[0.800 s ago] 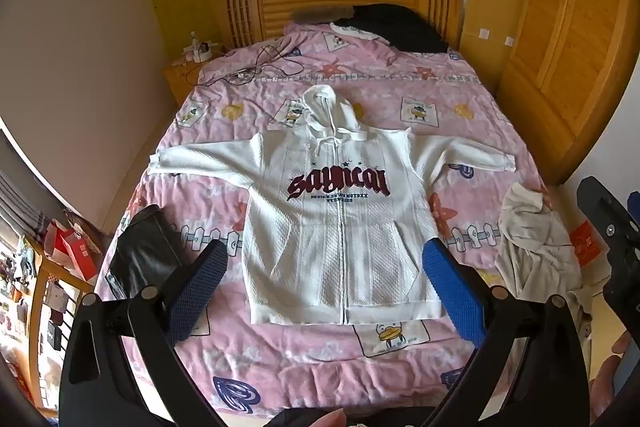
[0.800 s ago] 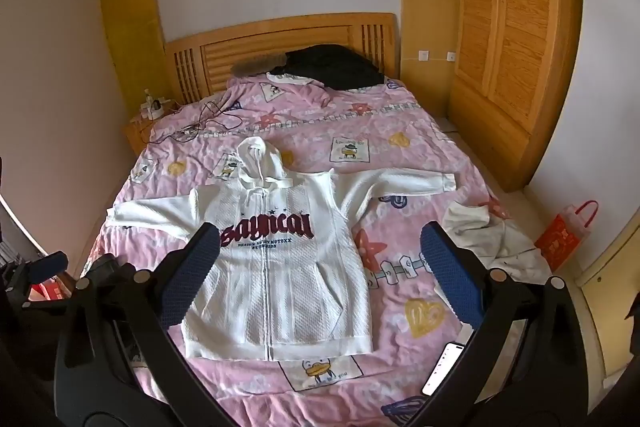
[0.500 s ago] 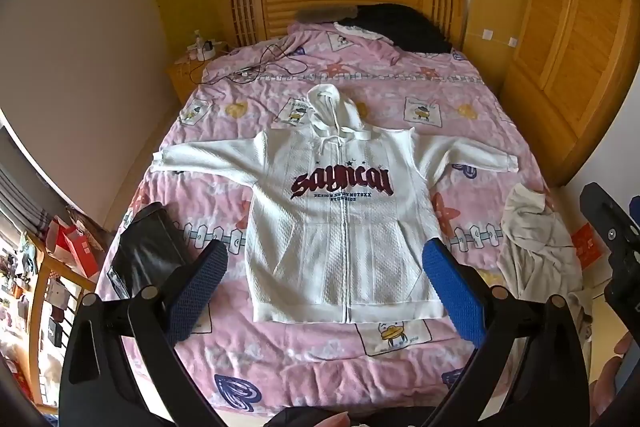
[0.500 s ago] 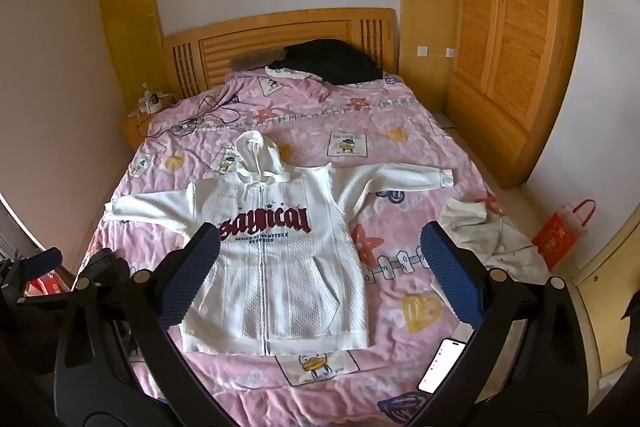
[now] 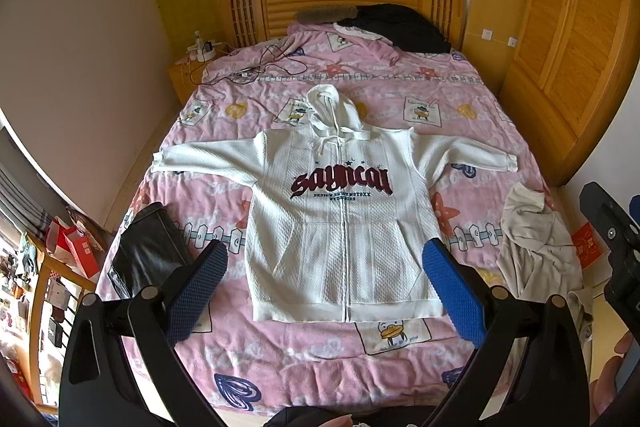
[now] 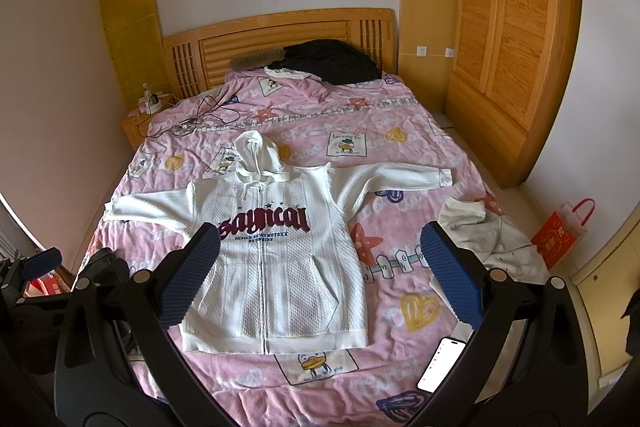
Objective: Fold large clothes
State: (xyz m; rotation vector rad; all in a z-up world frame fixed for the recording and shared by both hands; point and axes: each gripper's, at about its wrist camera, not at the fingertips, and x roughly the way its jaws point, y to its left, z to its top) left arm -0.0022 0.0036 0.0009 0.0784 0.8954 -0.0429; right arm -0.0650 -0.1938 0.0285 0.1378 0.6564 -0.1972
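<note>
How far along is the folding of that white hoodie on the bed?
Done: the white hoodie lies spread flat, front up, zipped, both sleeves out, on the pink bedspread. In hand: nothing; the left gripper and right gripper hang open above it, holding no cloth. Left: every fold, sleeves included. A crumpled beige garment also lies unfolded at the bed's edge.

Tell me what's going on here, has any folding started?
Not yet. A white zip hoodie lies flat, face up, on the pink bedspread, sleeves spread wide and hood toward the headboard. A person holds the left gripper and right gripper above the foot of the bed, both open and empty. A beige garment lies crumpled at the bed's edge.
</note>
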